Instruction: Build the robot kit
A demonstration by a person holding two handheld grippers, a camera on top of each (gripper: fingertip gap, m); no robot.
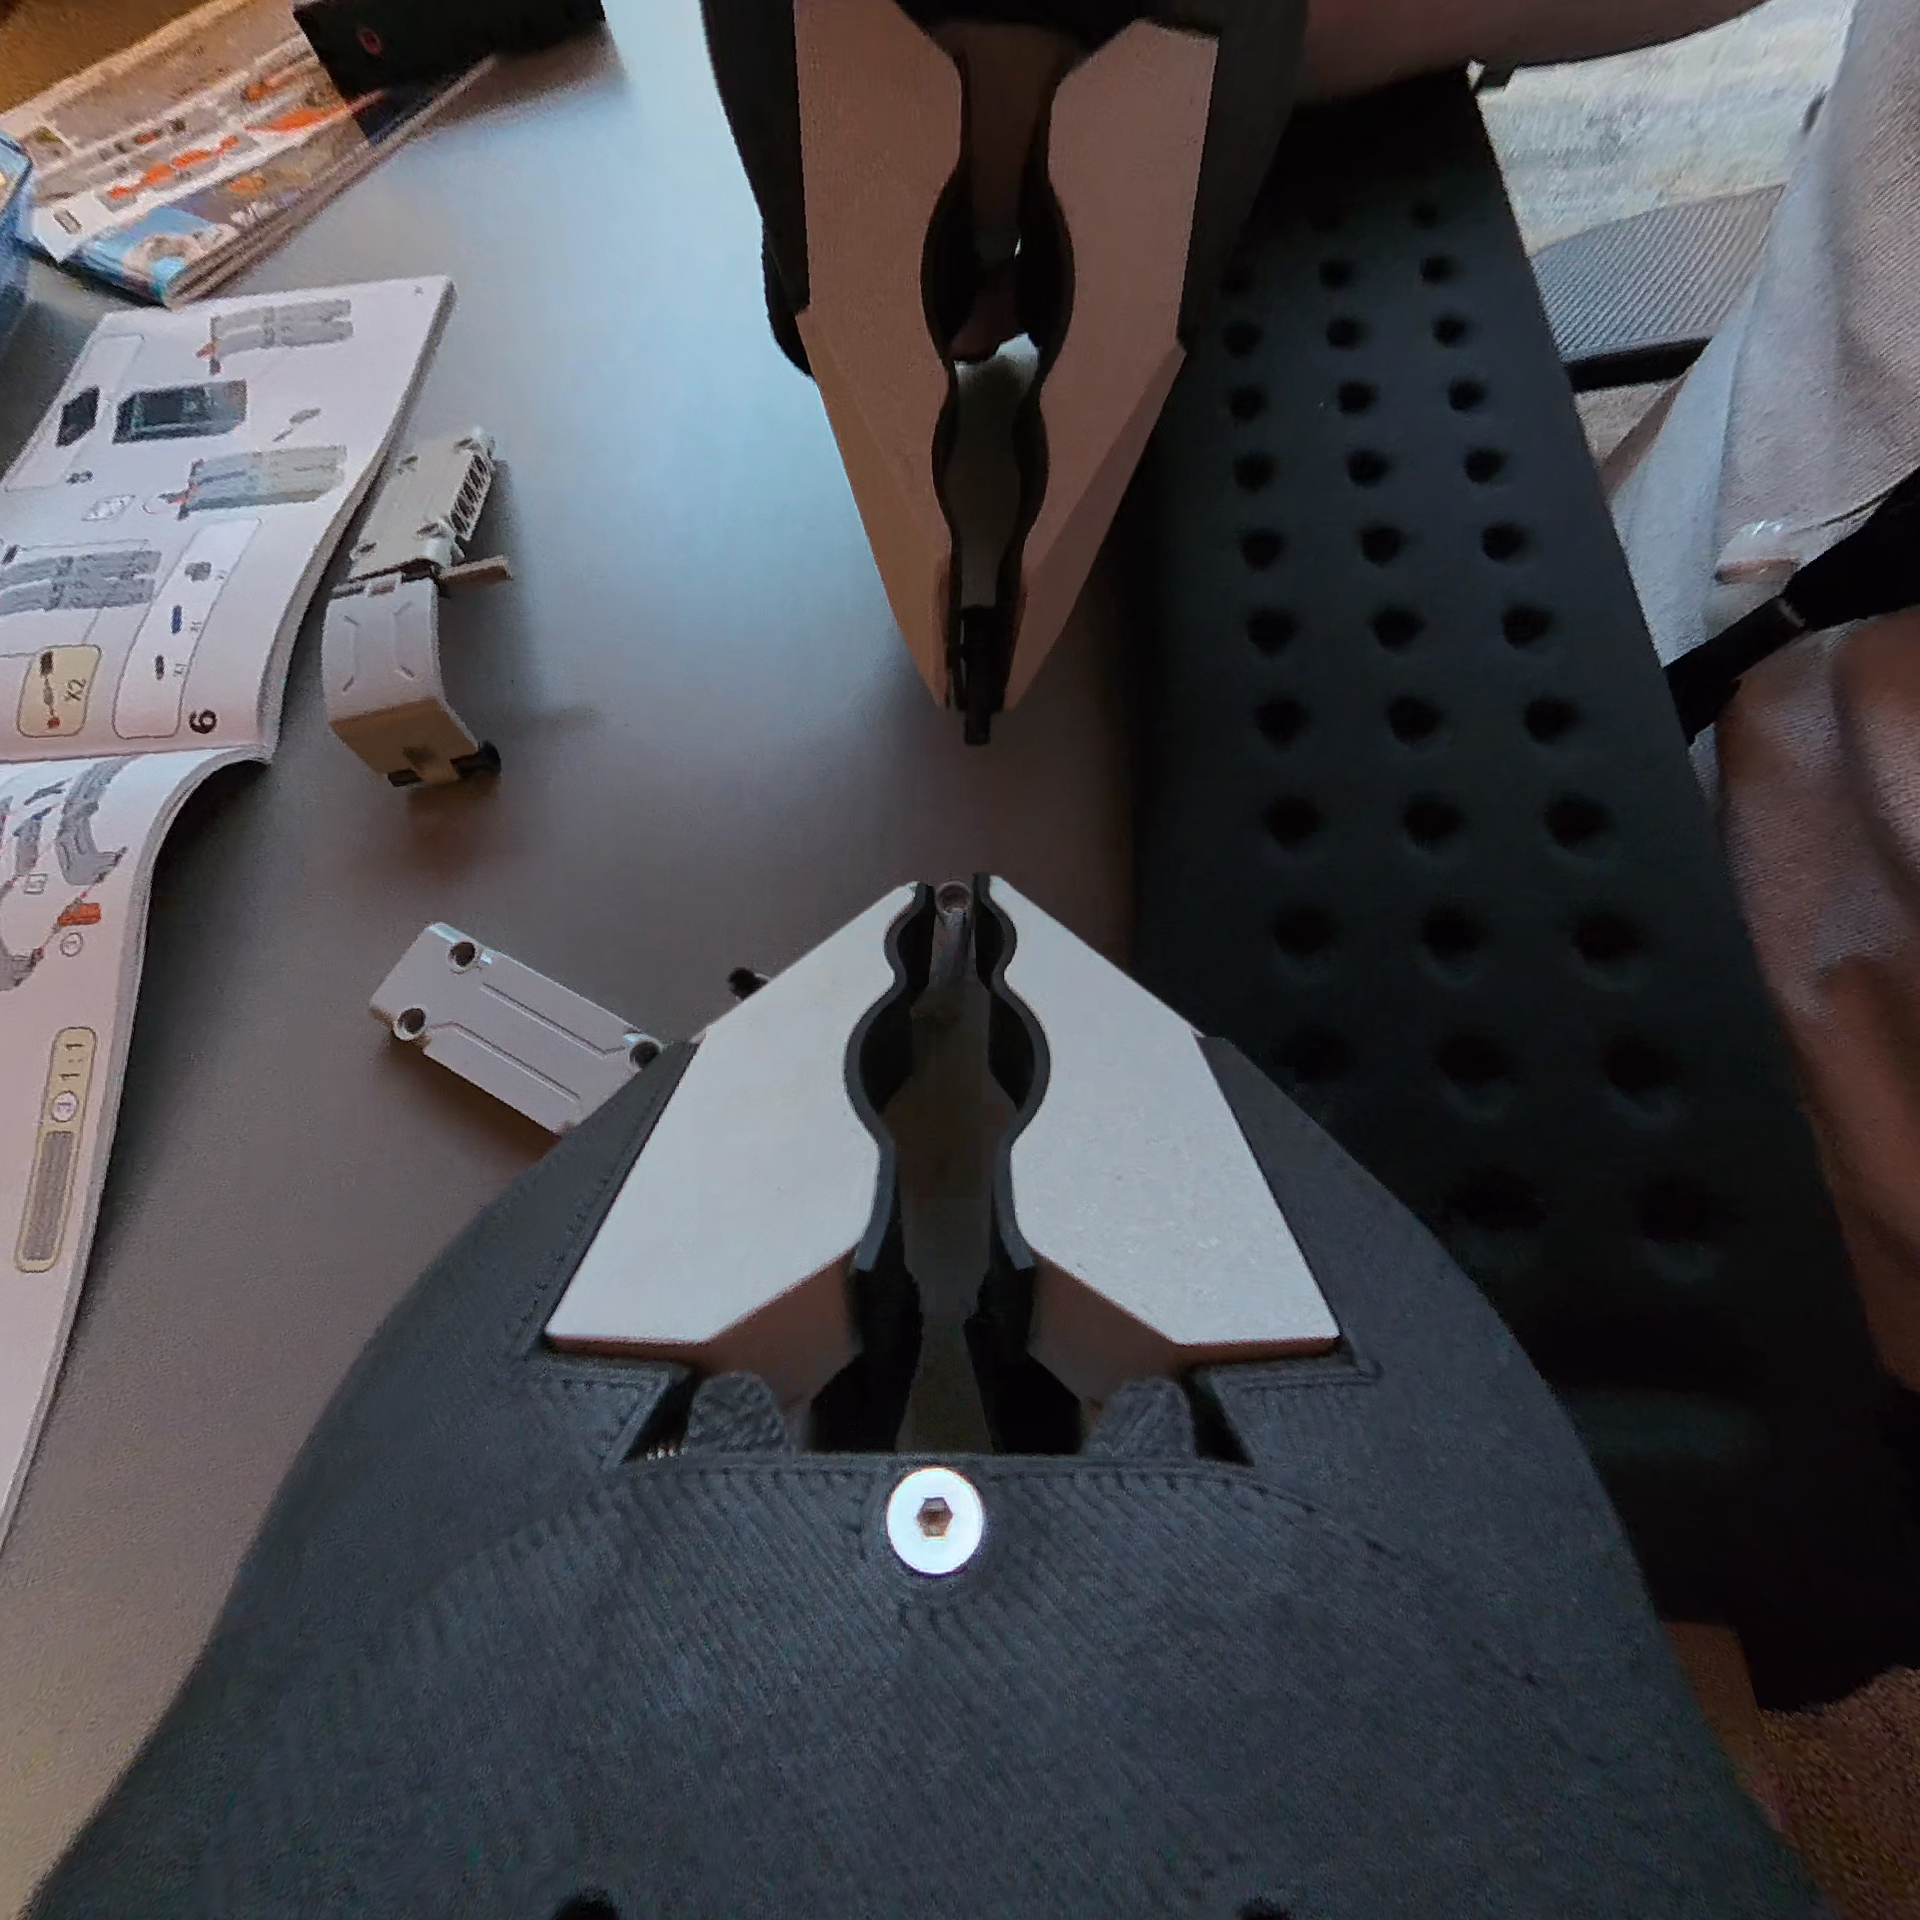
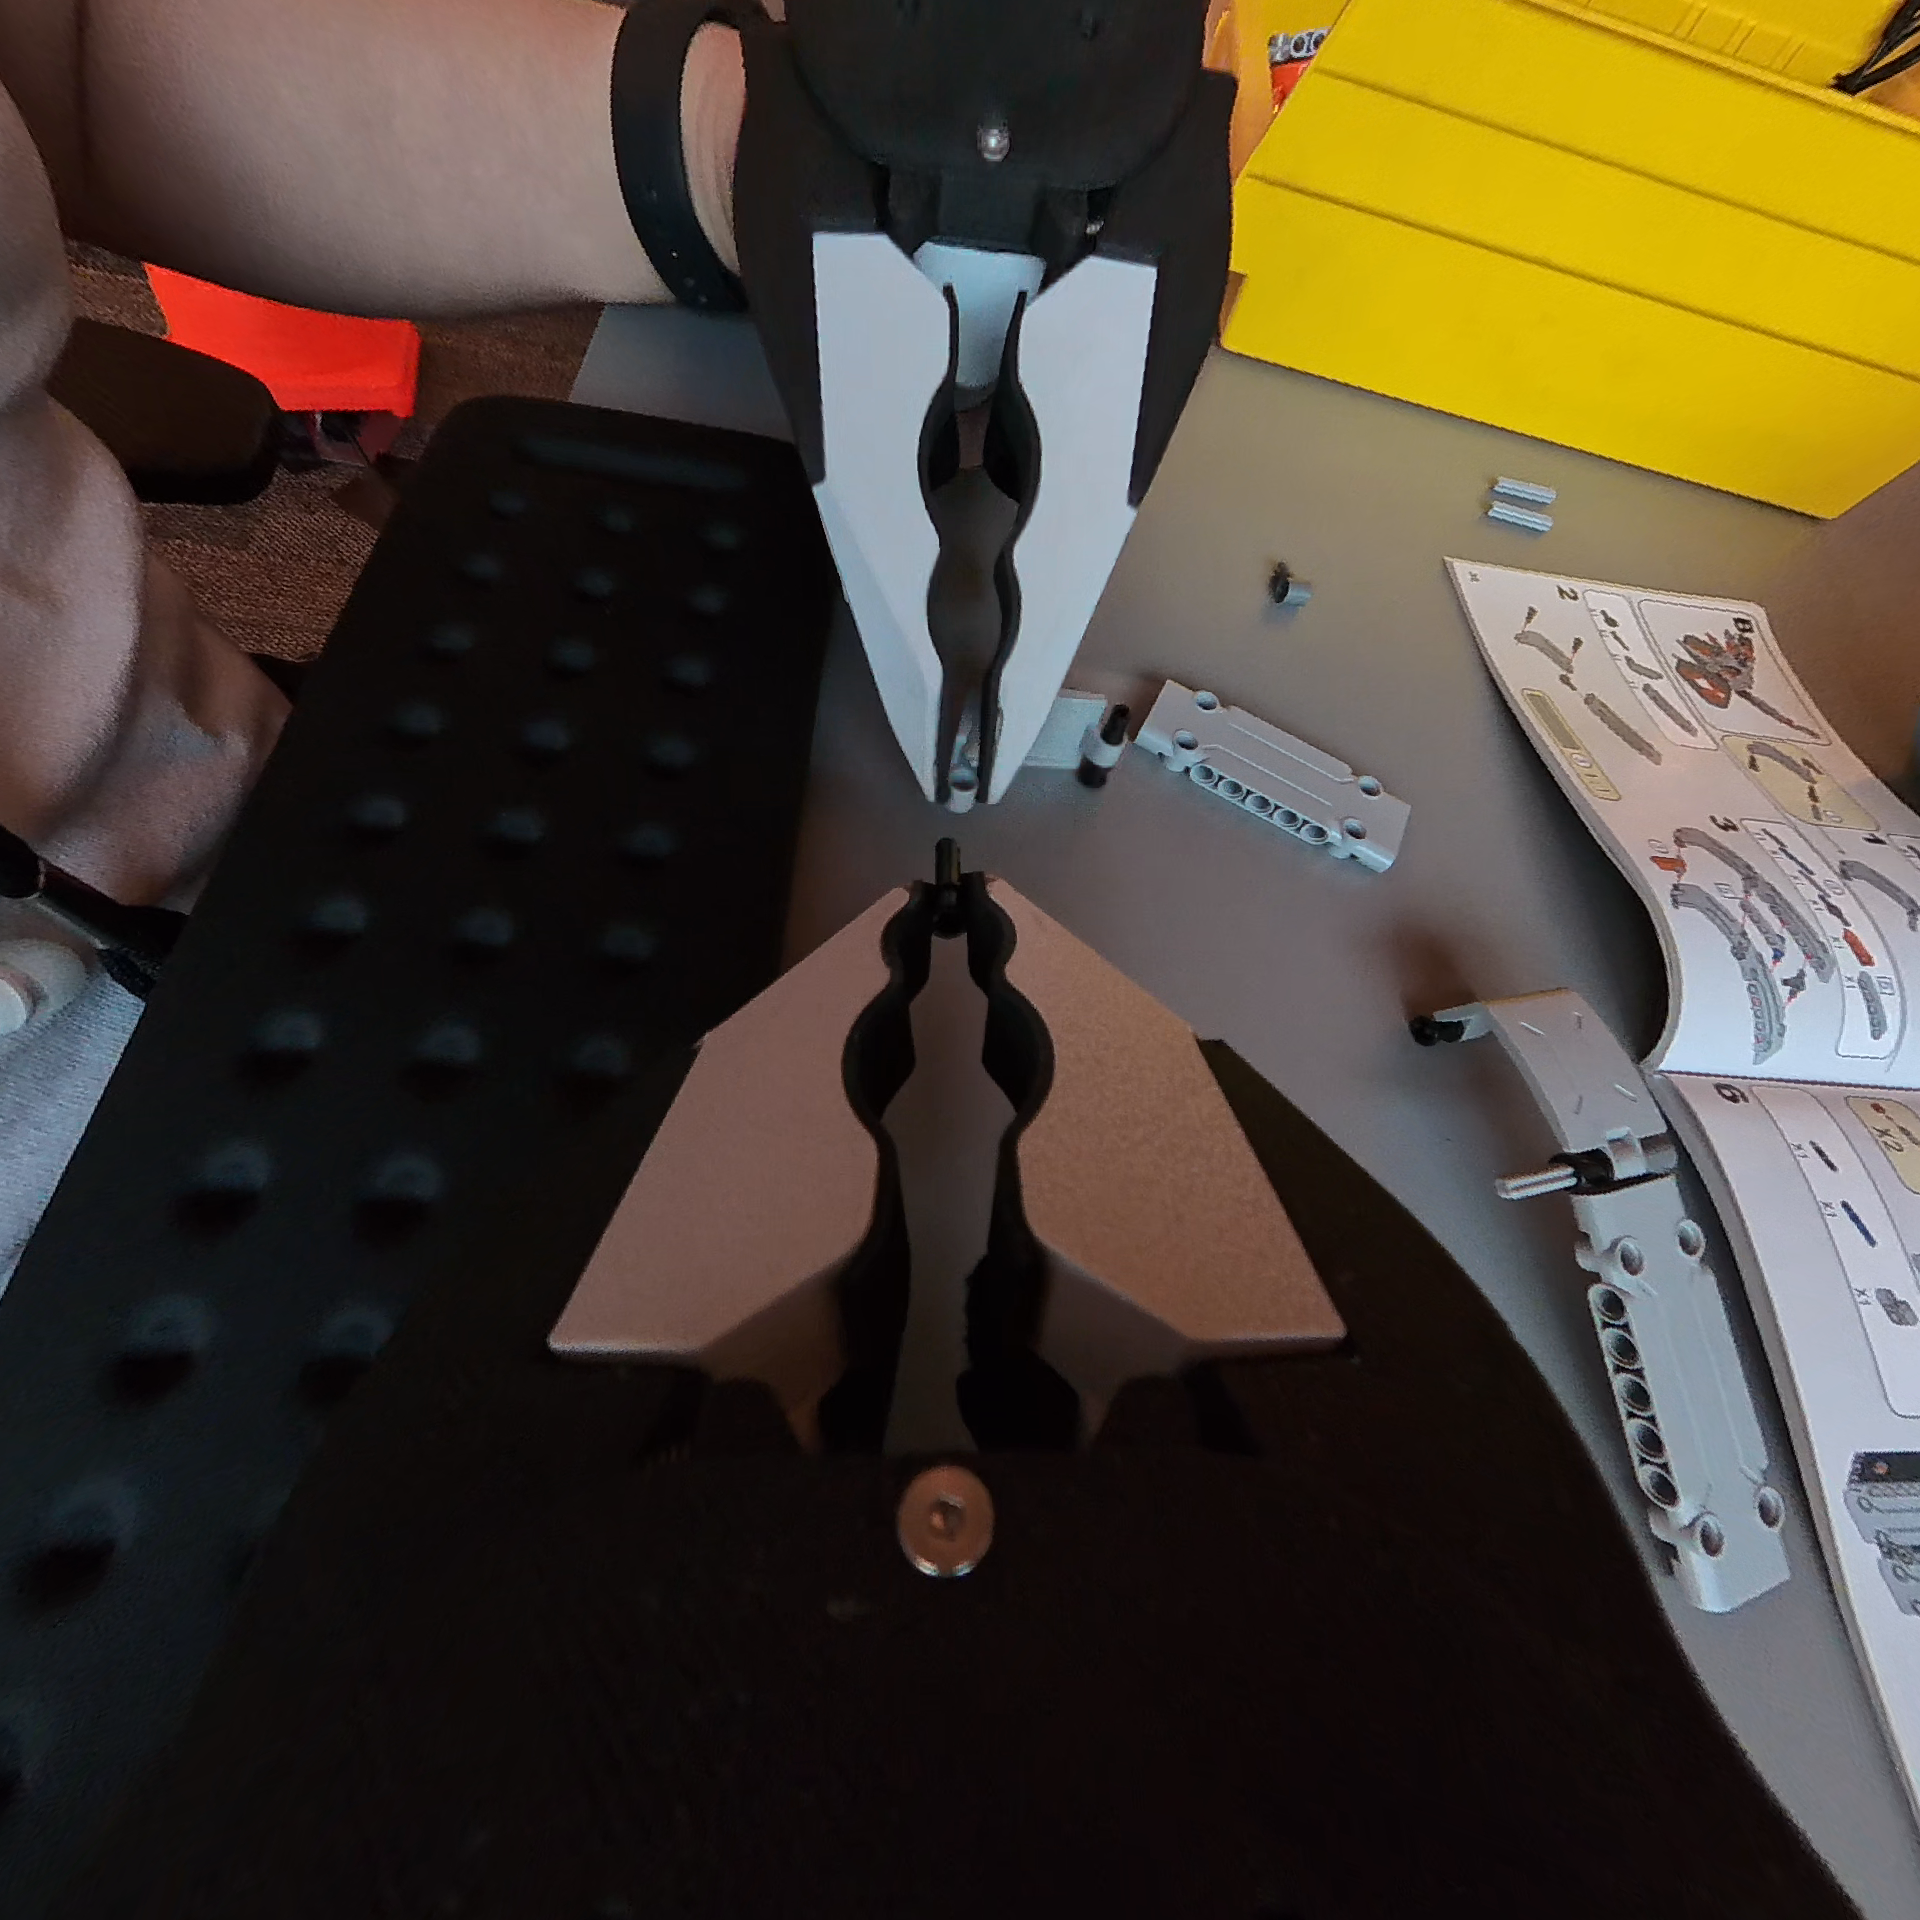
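Mounted on each handheld gripper, looking forward along its fingers and down at close range. Facing each other tip to tip. Shared in both views: grey tabletop, black perforated plastic panel, open white instruction booklet.

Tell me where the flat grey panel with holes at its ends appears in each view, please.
Left wrist view: the flat grey panel lies on the table at lower left, beside the left gripper.
Right wrist view: the flat grey panel lies right of centre, beyond the right gripper.
Shared landmark: the open instruction booklet.
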